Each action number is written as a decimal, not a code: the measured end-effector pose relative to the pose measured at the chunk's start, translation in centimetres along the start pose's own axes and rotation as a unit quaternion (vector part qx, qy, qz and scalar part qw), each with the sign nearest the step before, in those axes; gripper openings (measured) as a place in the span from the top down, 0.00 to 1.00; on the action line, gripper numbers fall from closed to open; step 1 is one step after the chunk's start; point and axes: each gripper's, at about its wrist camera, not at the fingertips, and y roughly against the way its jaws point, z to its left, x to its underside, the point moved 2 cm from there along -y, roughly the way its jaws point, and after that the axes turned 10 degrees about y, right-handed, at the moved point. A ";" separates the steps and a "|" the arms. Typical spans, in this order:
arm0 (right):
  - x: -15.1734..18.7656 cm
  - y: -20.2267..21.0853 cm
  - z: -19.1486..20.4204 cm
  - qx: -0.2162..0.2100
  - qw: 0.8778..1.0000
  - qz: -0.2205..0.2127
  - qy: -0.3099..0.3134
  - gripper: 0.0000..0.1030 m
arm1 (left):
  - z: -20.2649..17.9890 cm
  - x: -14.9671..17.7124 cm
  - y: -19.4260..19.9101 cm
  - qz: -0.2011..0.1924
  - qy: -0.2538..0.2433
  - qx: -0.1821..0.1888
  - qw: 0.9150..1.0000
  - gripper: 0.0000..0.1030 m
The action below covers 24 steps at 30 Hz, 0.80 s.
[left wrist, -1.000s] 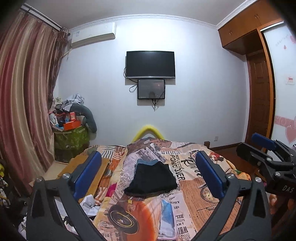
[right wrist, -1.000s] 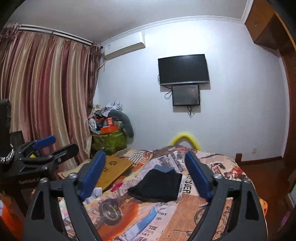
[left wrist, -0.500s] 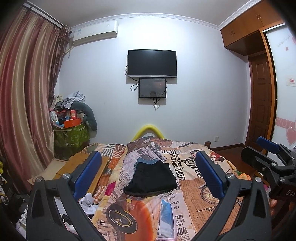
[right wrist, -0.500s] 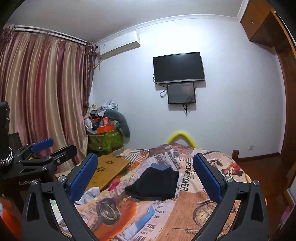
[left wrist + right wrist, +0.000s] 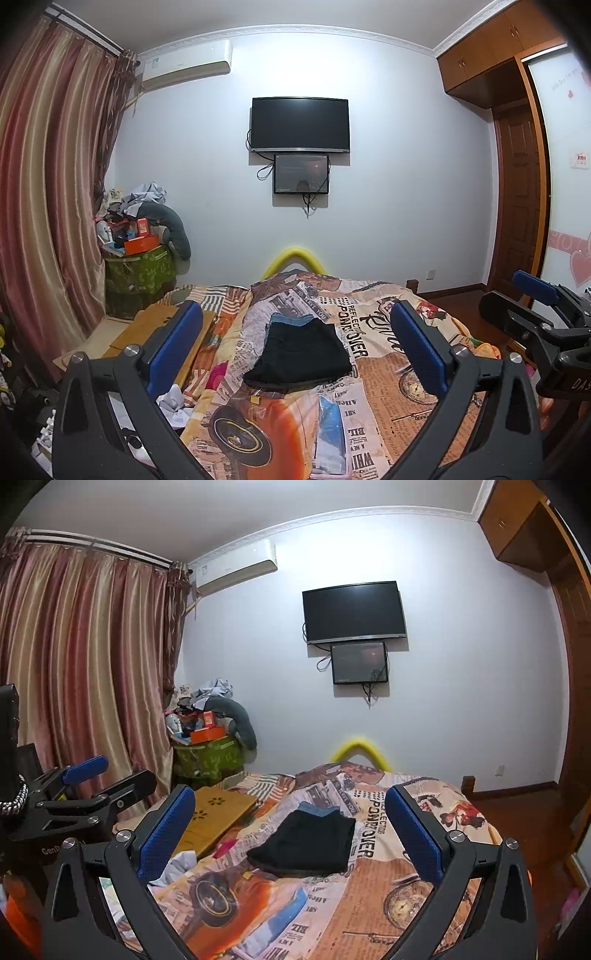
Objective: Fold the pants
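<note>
Black pants [image 5: 301,354] lie folded into a flat rectangle on the patterned bedspread [image 5: 388,376], on top of a folded blue garment [image 5: 290,318]. They also show in the right wrist view [image 5: 308,843]. My left gripper [image 5: 295,347] is open and empty, held well back from the pants above the near part of the bed. My right gripper [image 5: 291,834] is open and empty, also well back. The right gripper appears at the right edge of the left wrist view [image 5: 543,314]; the left gripper appears at the left edge of the right wrist view [image 5: 92,786].
A wooden lap desk [image 5: 210,819] lies on the bed's left side with white cloth [image 5: 173,402] near it. A green bin piled with clutter [image 5: 140,269] stands by the curtain [image 5: 44,206]. A TV [image 5: 300,123] hangs on the far wall. A wardrobe and door [image 5: 521,206] are on the right.
Both grippers have drawn back and tilted up a little. The right gripper's jaws have spread wider than a second ago. The pants have not moved.
</note>
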 end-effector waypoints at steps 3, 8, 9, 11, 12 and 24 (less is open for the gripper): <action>0.0 0.0 -0.1 0.001 1.000 0.002 -0.001 0.01 | 0.1 0.0 -0.1 0.001 0.001 0.001 1.000 0.00; 0.1 0.1 -0.4 0.003 1.000 0.003 -0.007 0.01 | 0.2 0.0 -0.2 0.003 0.000 0.003 1.000 0.00; 0.1 0.1 -0.4 0.003 1.000 0.004 -0.008 0.01 | 0.1 0.0 -0.2 0.004 0.000 0.003 1.000 0.00; 0.1 0.1 -0.5 0.004 1.000 0.005 -0.008 0.01 | 0.1 0.1 -0.3 0.005 -0.002 0.004 1.000 0.00; 0.1 0.2 -0.5 0.005 1.000 0.004 -0.008 0.01 | 0.1 0.1 -0.3 0.005 -0.002 0.004 1.000 0.00; 0.1 0.3 -0.8 0.009 1.000 0.003 -0.010 0.01 | -0.2 0.0 -0.5 0.011 -0.002 0.013 1.000 0.00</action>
